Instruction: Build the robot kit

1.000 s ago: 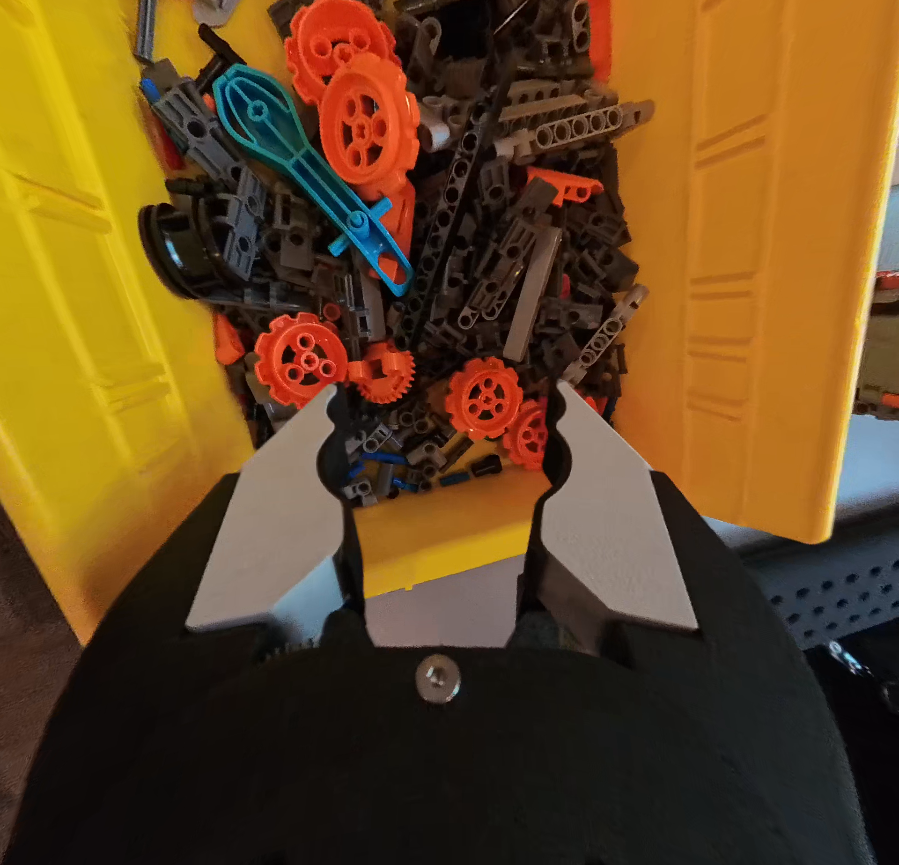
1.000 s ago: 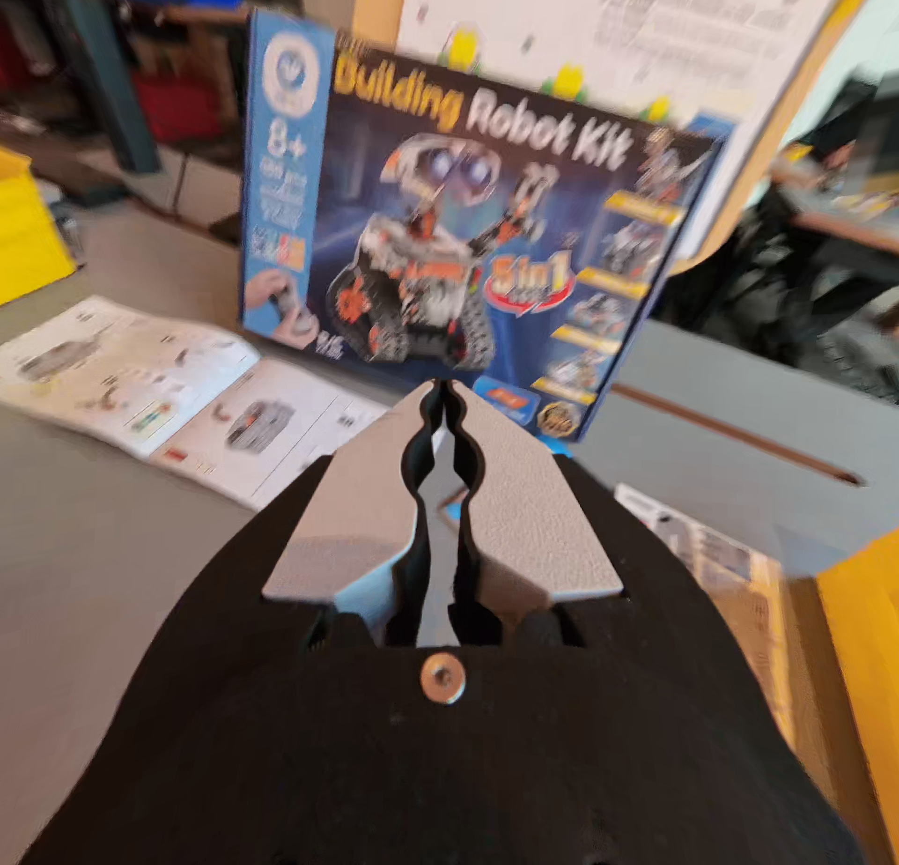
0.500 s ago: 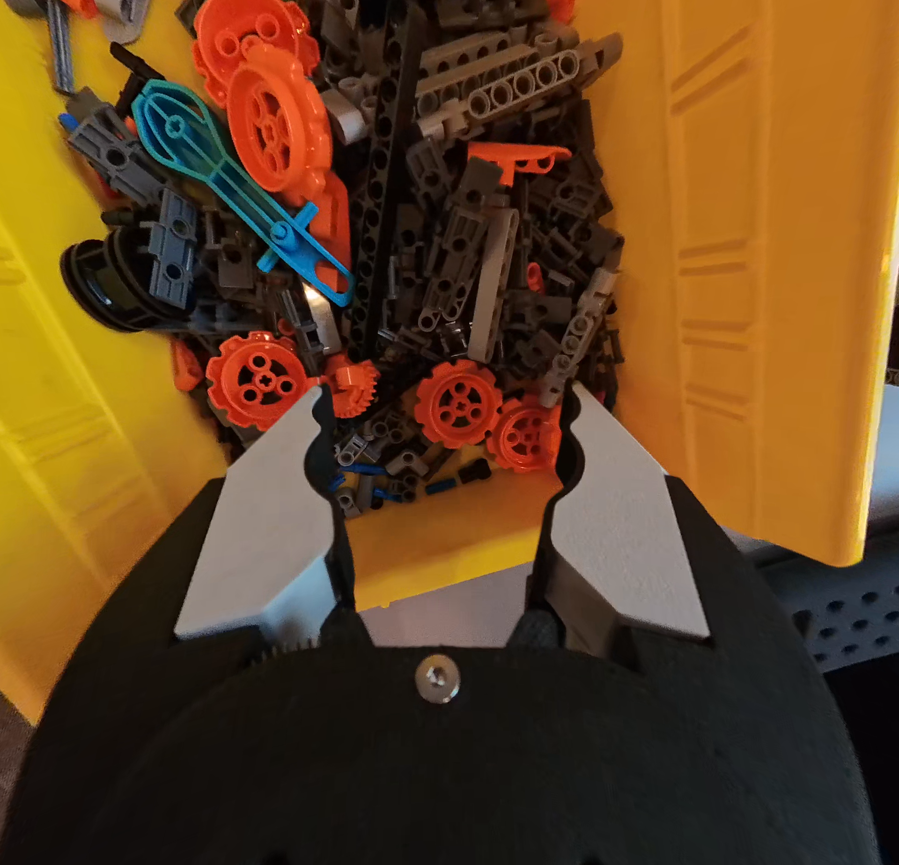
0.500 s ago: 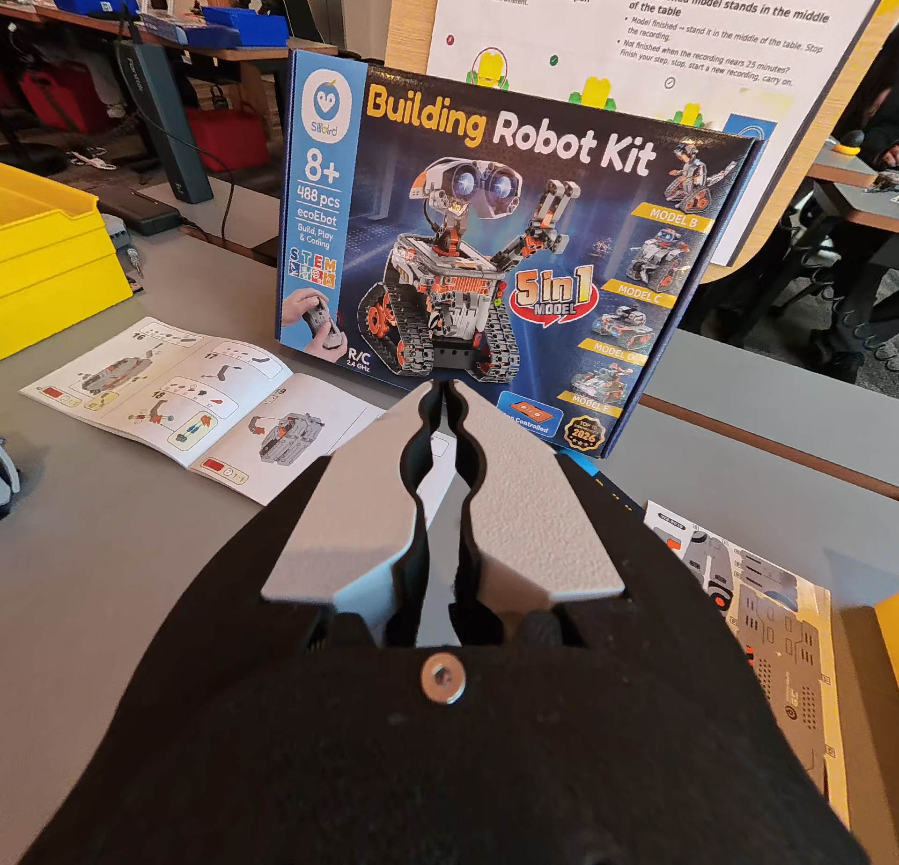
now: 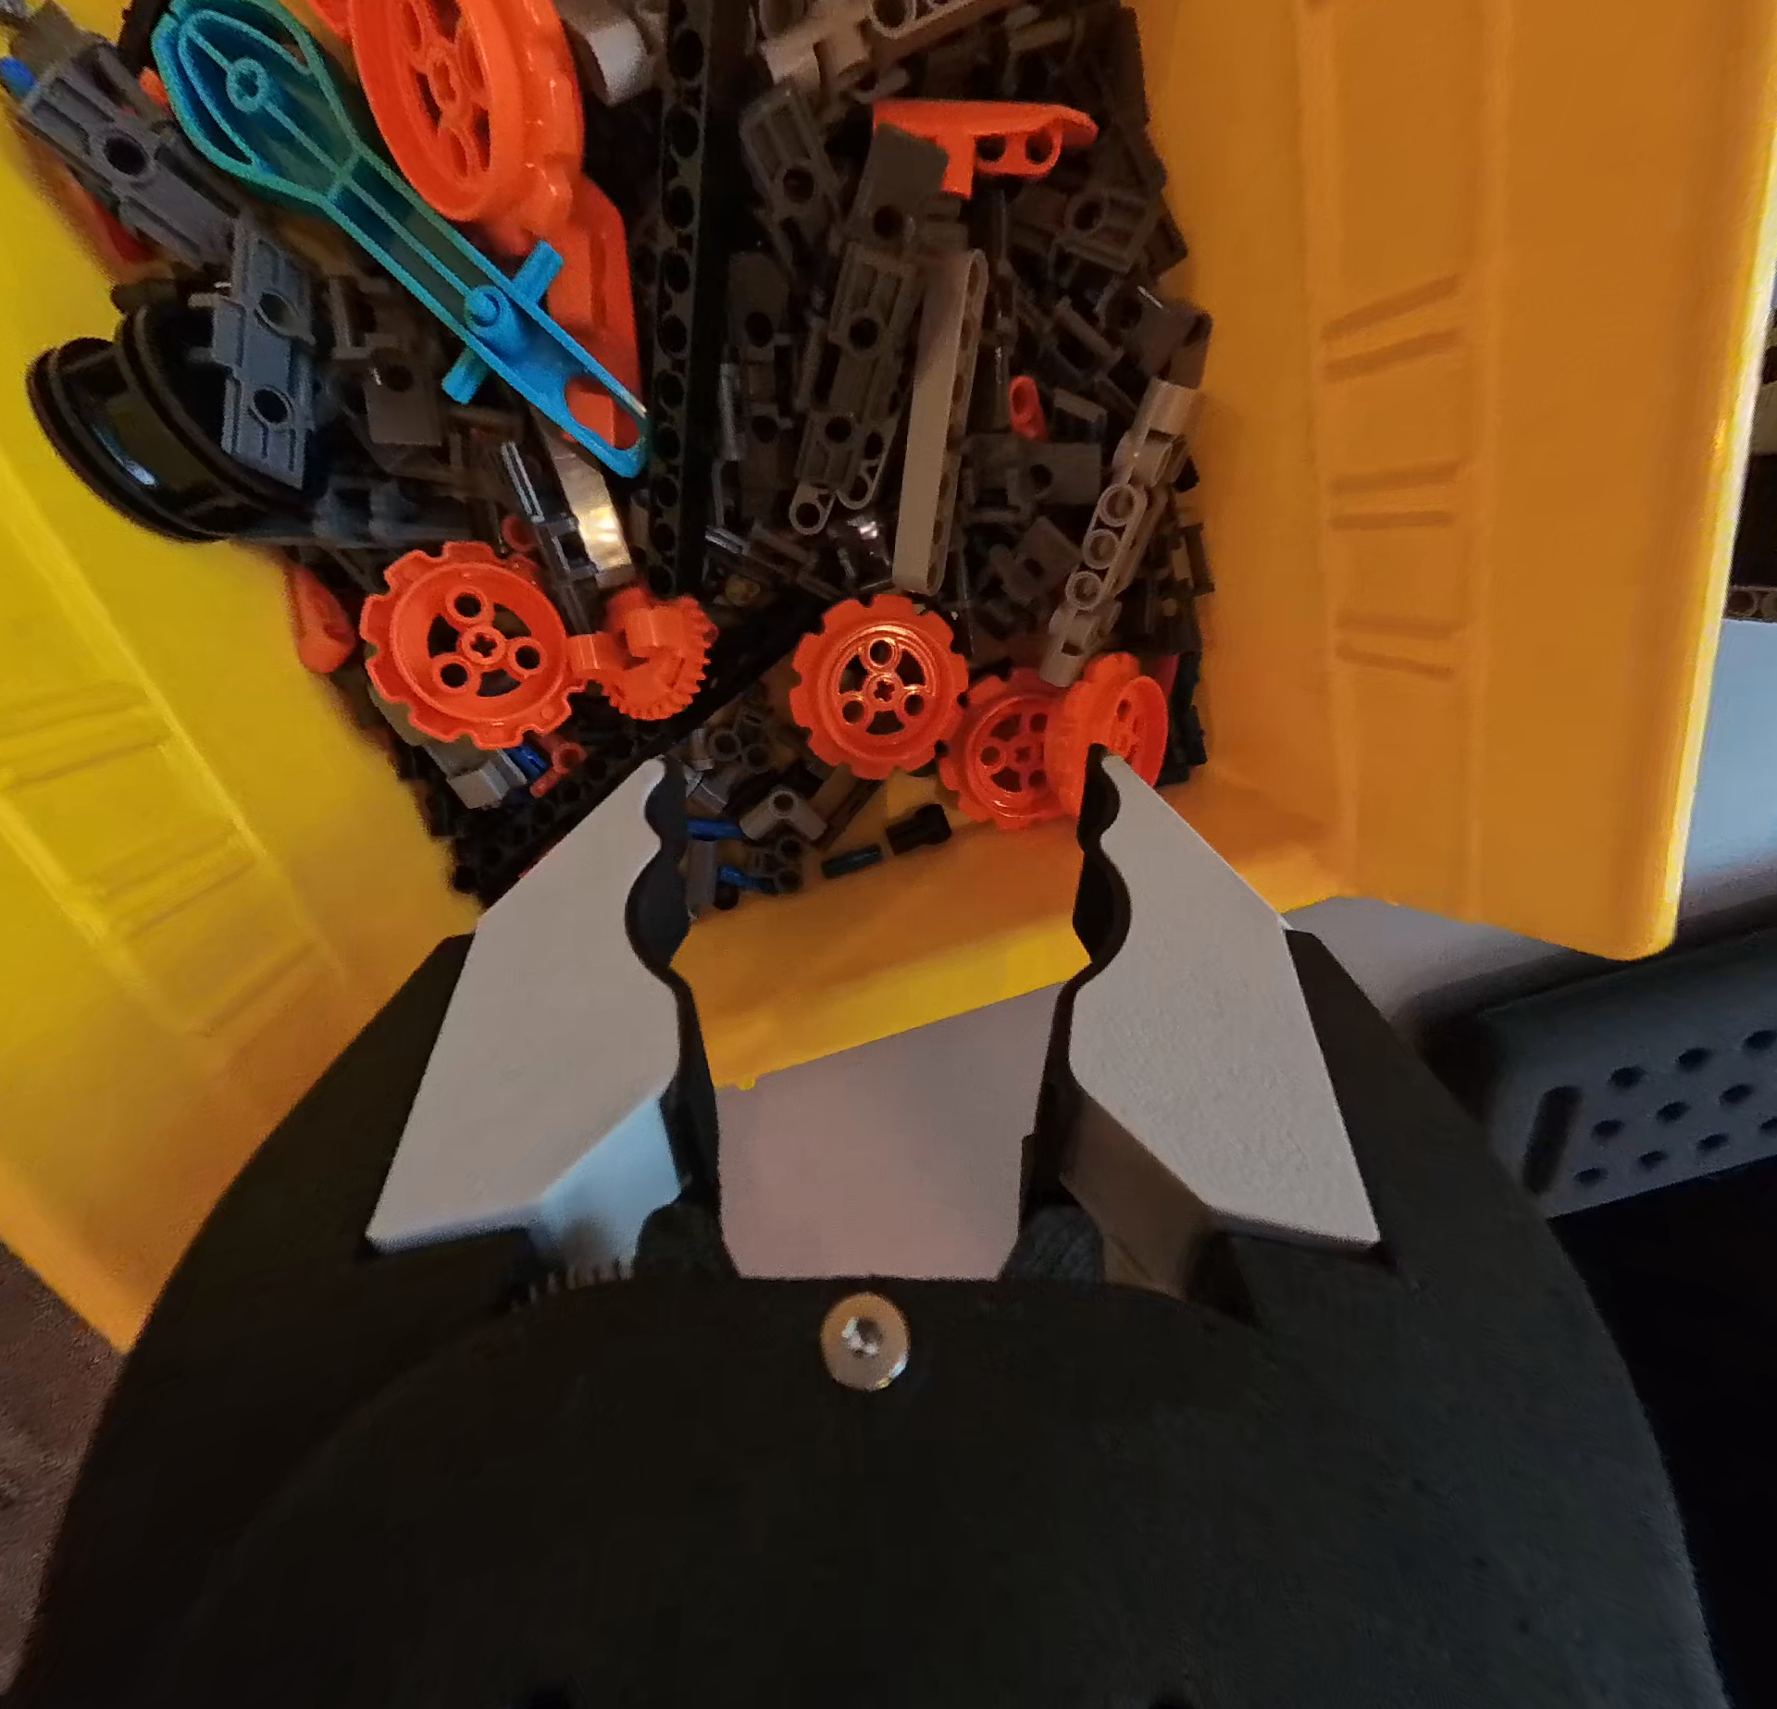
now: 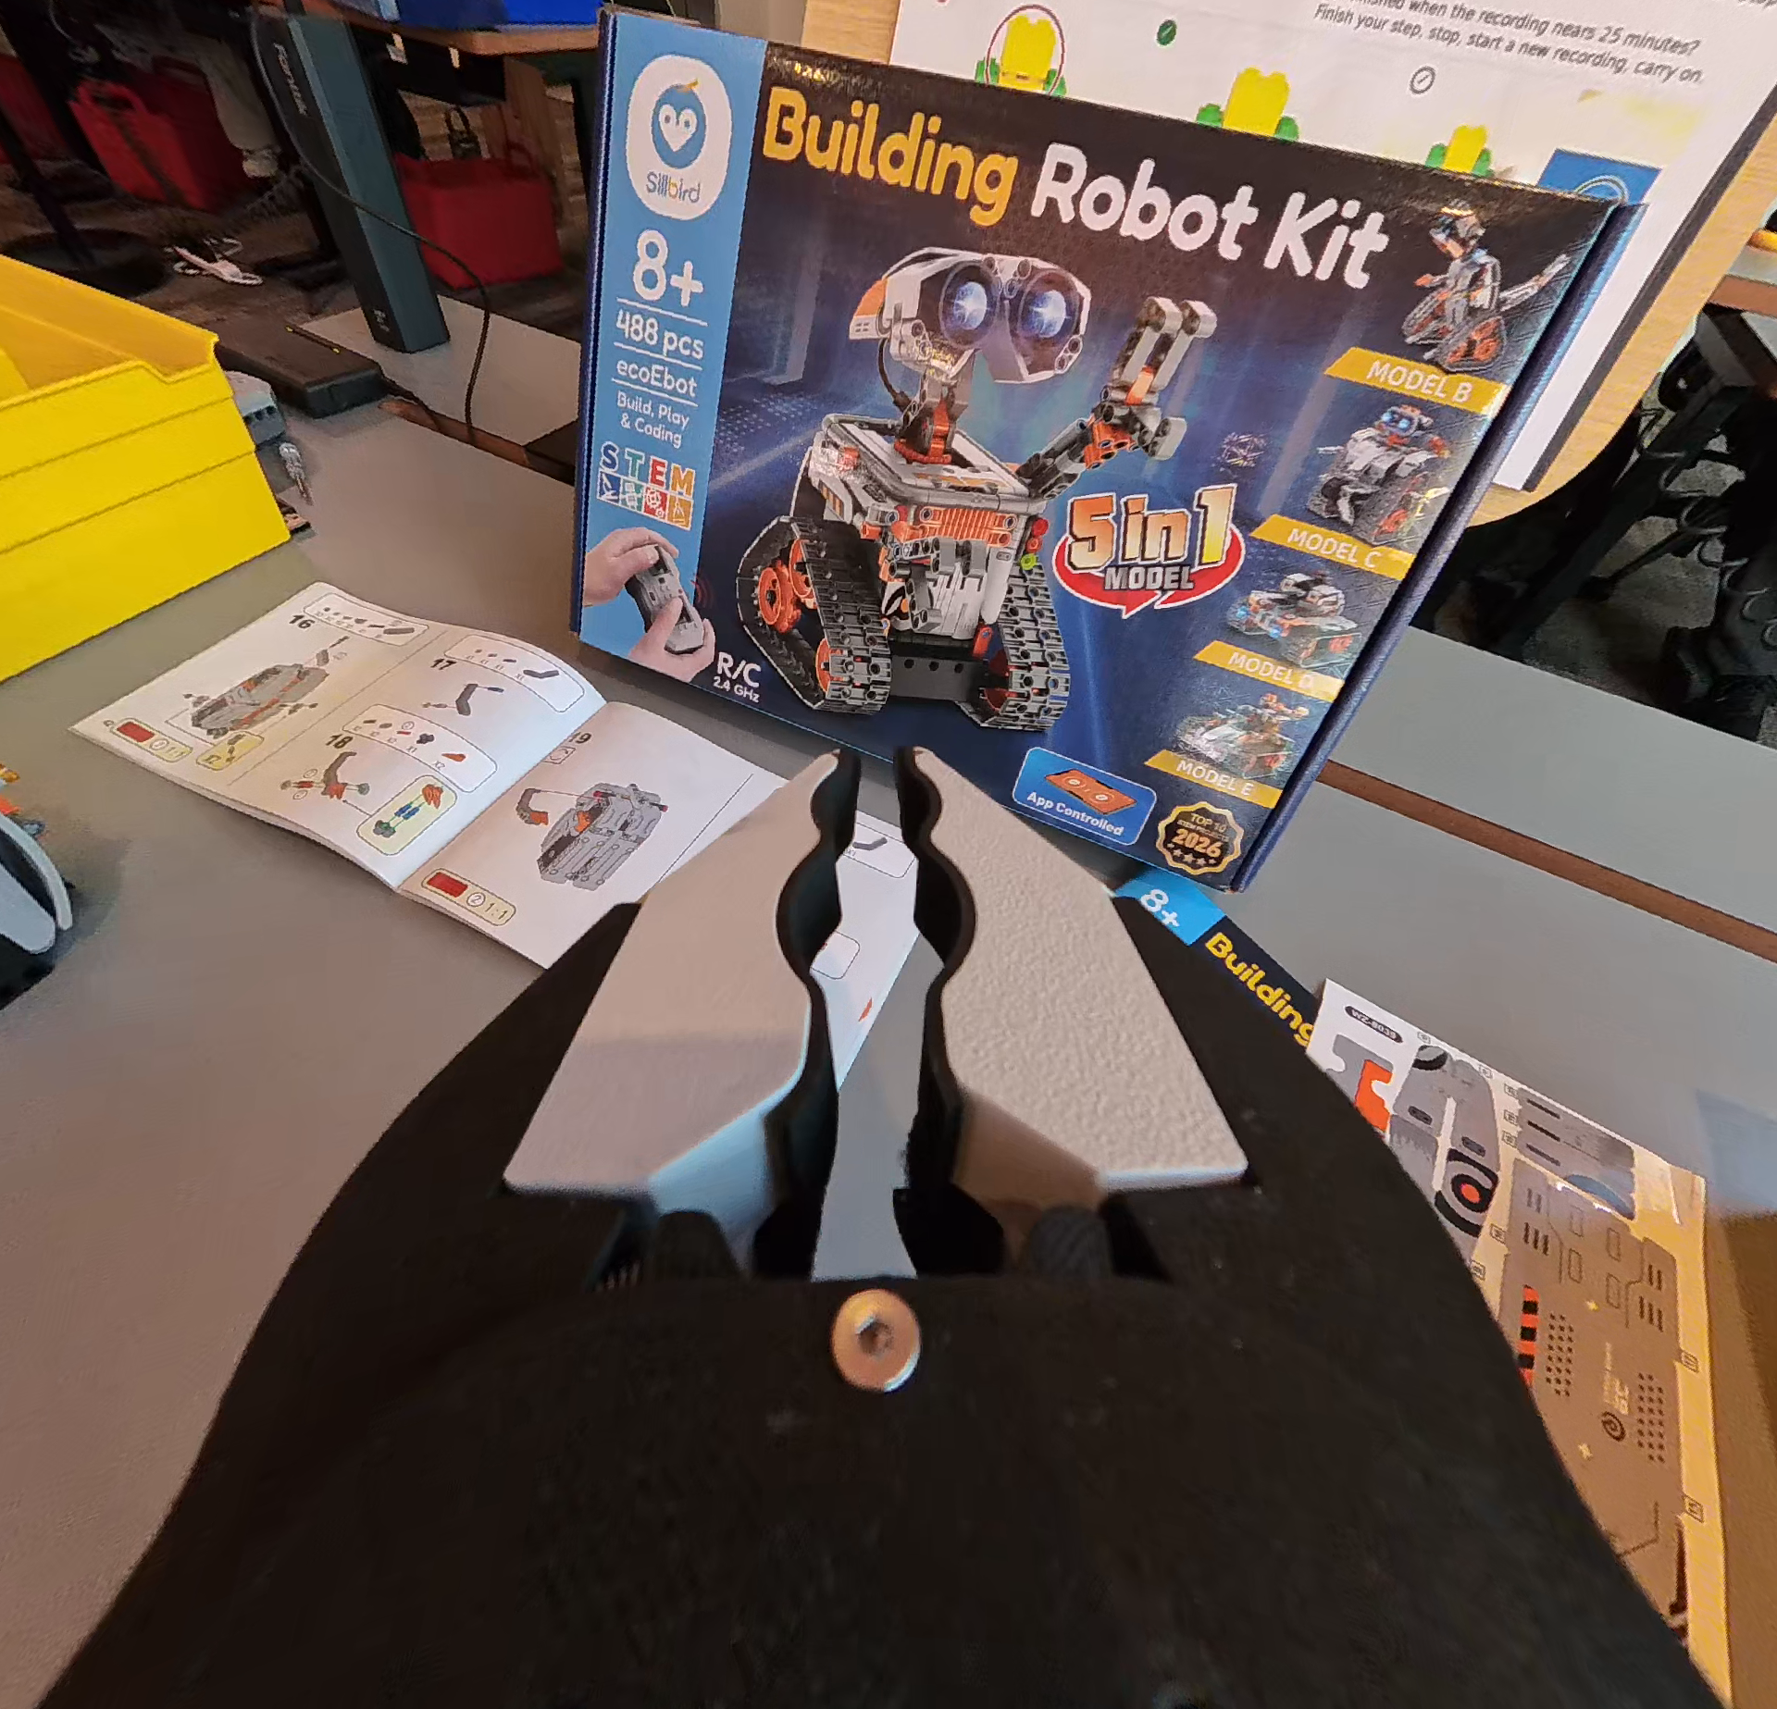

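Note:
My left gripper [image 5: 880, 769] is open and empty, its fingertips just over the near end of a yellow bin [image 5: 1423, 413] full of loose building pieces. Orange toothed wheels [image 5: 880, 687] lie right ahead of the tips, one [image 5: 1106, 721] against the right finger. A teal lever tool [image 5: 385, 211], long black beams [image 5: 688, 250] and grey beams lie farther in. My right gripper [image 6: 875, 764] is shut and empty, held above a grey table [image 6: 240, 1134], pointing at an upright blue kit box [image 6: 1010, 452] and an open instruction booklet [image 6: 413, 759].
A black wheel [image 5: 115, 432] lies at the bin's left. A second yellow bin [image 6: 106, 452] stands at the table's left. A sticker sheet [image 6: 1558, 1278] lies at the right. A white poster [image 6: 1346, 57] stands behind the box. A perforated dark panel [image 5: 1635, 1096] sits right of the bin. My right fingertips sit around 50 cm from my left ones.
My left gripper has moved forward and deeper toward the pile; the pieces look larger and the orange wheels are now at its tips. My right gripper has moved closer to the kit box, still shut.

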The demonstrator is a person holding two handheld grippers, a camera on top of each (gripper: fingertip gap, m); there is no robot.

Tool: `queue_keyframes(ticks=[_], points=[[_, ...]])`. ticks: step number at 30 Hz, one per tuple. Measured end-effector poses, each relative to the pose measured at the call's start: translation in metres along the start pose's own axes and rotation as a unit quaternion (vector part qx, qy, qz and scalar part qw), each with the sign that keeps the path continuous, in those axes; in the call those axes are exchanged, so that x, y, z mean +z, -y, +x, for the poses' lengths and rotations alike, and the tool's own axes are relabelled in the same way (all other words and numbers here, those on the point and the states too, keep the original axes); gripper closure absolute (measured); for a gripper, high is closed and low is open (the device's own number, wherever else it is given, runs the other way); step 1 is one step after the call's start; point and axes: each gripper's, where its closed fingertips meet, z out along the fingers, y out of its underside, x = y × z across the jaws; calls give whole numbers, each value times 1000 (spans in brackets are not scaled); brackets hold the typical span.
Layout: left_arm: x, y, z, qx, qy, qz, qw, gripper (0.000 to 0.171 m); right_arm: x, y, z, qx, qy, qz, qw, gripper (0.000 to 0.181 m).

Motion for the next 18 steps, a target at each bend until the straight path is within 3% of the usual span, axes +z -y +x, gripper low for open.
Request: queue_keyframes(ticks=[8, 12, 14, 18], points=[[6, -3, 0, 12, 9, -18, 1000, 95, 1, -2, 0, 7, 6, -2, 1000, 172], [9, 5, 0, 14, 5, -7, 1000, 110, 4, -5, -2, 11, 13, -6, 1000, 172], [12, 13, -4, 17, 20, 0, 1000, 126, 6, -7, -5, 14, 19, -9, 1000, 172], [20, 39, -15, 12, 43, 23, 999, 132, 10, -11, -8, 12, 25, -16, 999, 171]])
